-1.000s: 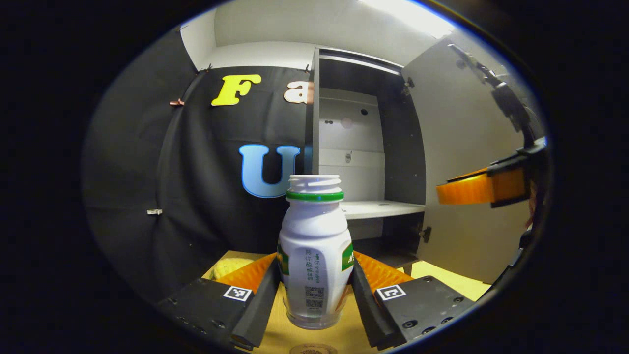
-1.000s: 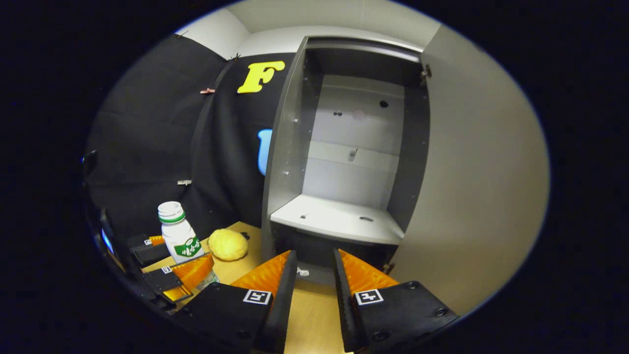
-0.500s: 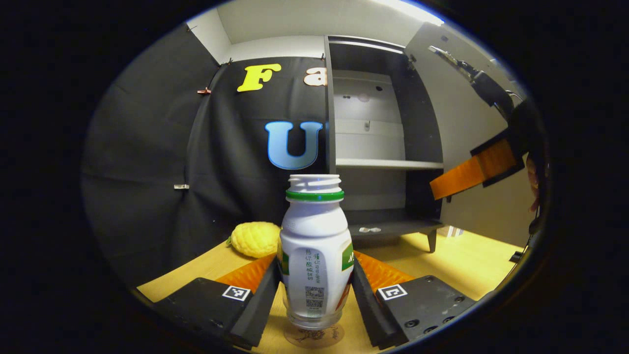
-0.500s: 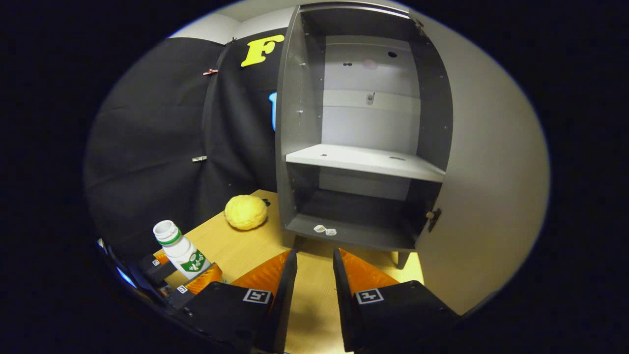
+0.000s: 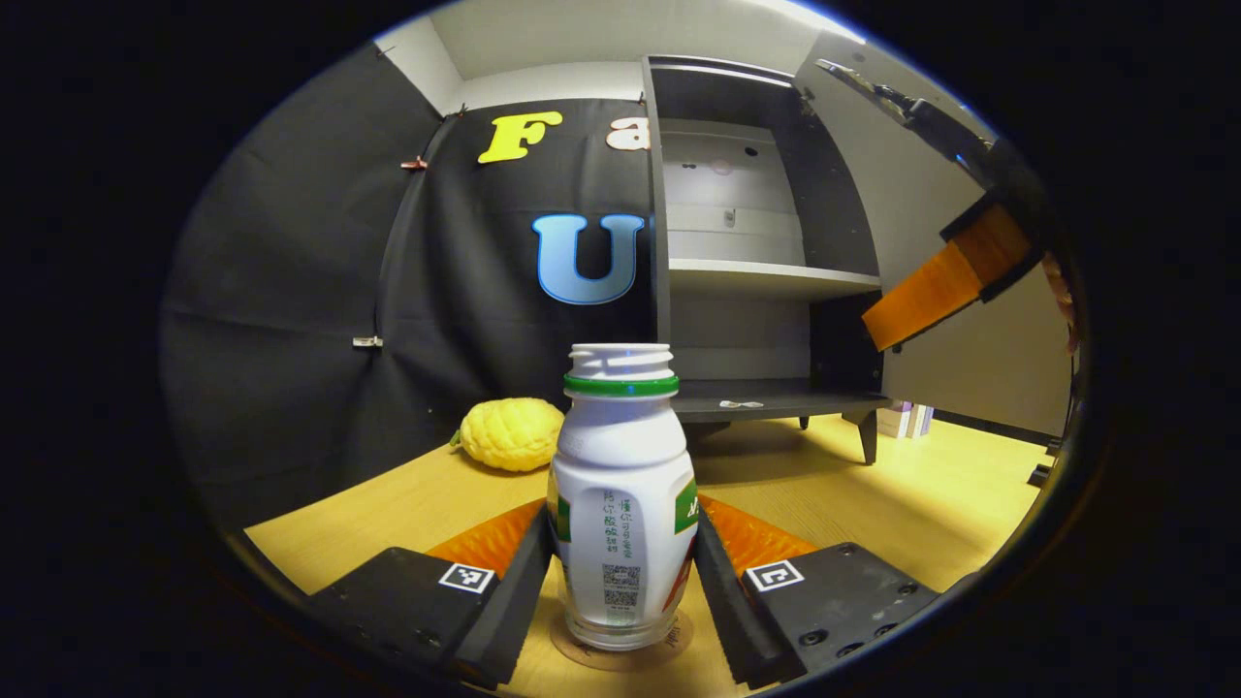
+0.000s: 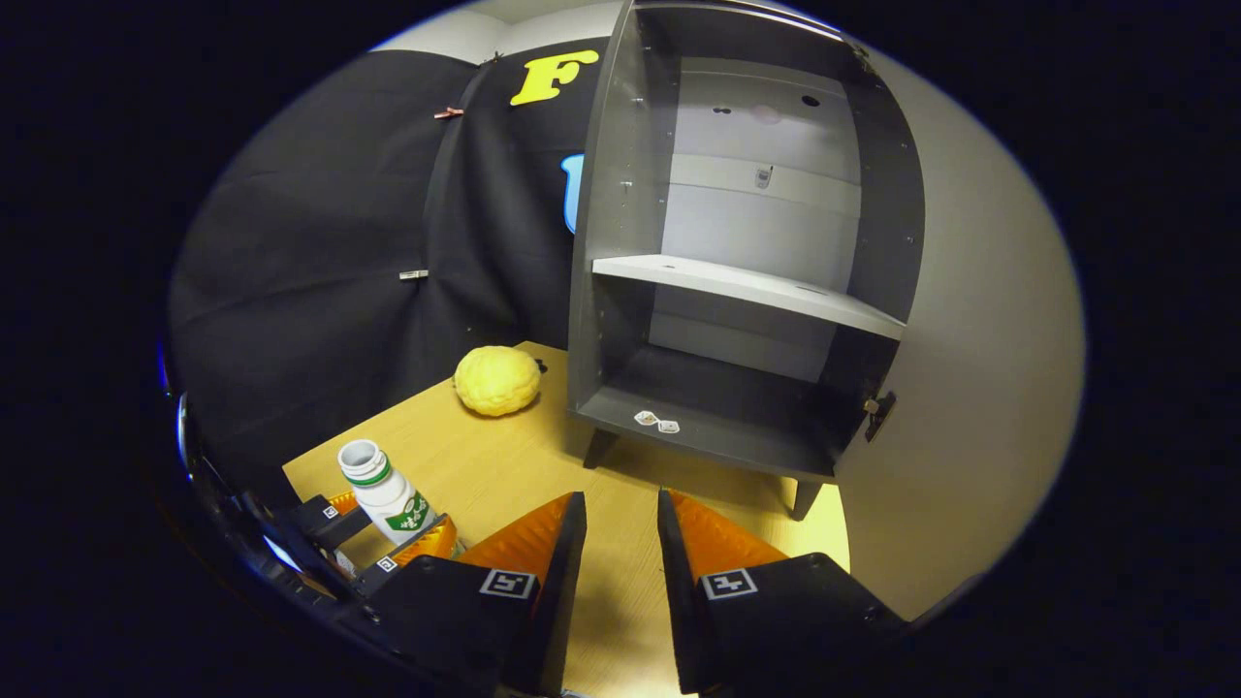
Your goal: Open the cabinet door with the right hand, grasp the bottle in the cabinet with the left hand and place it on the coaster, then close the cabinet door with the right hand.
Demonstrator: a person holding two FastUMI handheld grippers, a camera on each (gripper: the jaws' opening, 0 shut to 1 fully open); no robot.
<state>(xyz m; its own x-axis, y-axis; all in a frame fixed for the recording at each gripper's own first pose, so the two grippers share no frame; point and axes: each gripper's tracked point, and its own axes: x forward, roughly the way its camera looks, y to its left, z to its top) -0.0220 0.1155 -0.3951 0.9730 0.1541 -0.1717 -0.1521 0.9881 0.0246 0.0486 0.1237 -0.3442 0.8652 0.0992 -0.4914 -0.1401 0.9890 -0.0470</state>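
1. The left tongs (image 5: 620, 572) are gripping the bottle (image 5: 620, 494); both fingers are pressing on its lower sides.
2. The bottle is standing upright, its open neck with the green ring on top. Its base is sitting on the coaster (image 5: 620, 651), a round disc lying on the near part of the bench (image 5: 921, 494).
3. In the right gripper view the same bottle (image 6: 383, 490) is showing at the near left of the bench (image 6: 485, 465), held between the left tongs (image 6: 388, 533).
4. The right tongs (image 6: 620, 572) are hanging over the bench in front of the cabinet (image 6: 737, 262), holding nothing, with a narrow gap showing between the fingers.
5. In the left gripper view the right tongs (image 5: 931, 291) are showing at the far right, in front of the cabinet door (image 5: 970, 359).
6. The cabinet door (image 6: 970, 388) is standing open to the right. The cabinet (image 5: 756, 252) is showing one shelf (image 6: 747, 286) and a floor panel carrying two small pale bits (image 6: 656, 421).
7. A yellow bumpy fruit (image 5: 511, 433) is lying on the bench to the left of the cabinet, near the black cloth wall (image 5: 320, 320).
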